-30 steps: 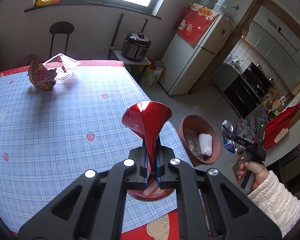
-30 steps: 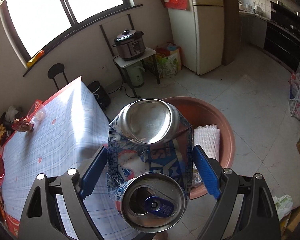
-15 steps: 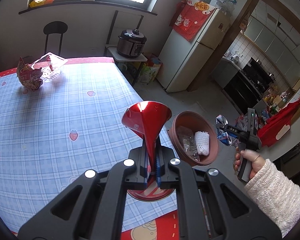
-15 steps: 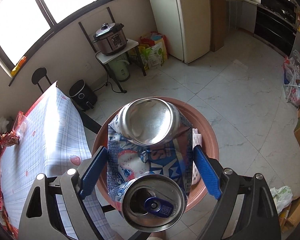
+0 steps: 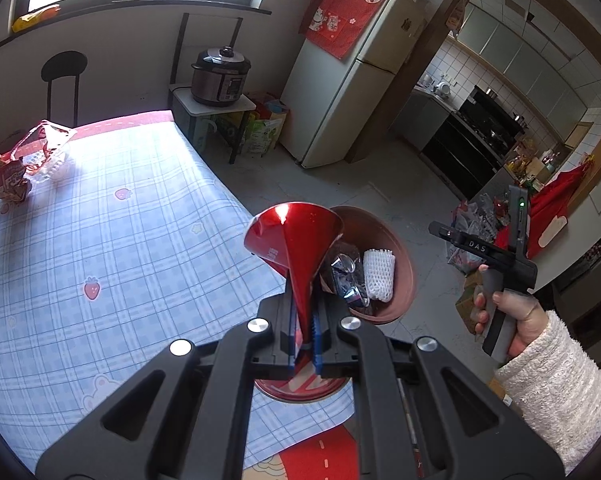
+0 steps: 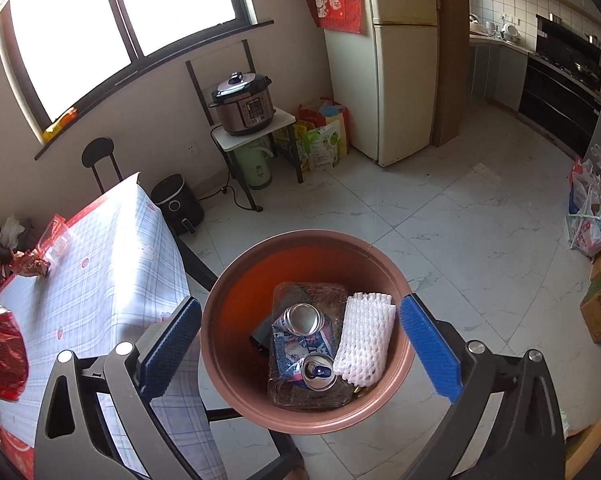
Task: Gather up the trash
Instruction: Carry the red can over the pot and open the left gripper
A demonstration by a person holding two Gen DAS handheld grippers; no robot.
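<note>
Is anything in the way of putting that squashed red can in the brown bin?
Nothing visible blocks it. The left gripper holds the red can above the table edge, and the brown bin sits open just past it, with room above its trash.

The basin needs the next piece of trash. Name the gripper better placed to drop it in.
Left. The left gripper is shut on a crushed red can beside the brown basin; the right gripper hangs open and empty above it.

Both wrist views look down, sharing brown basin [image 5: 404, 276] [image 6: 228, 320].
</note>
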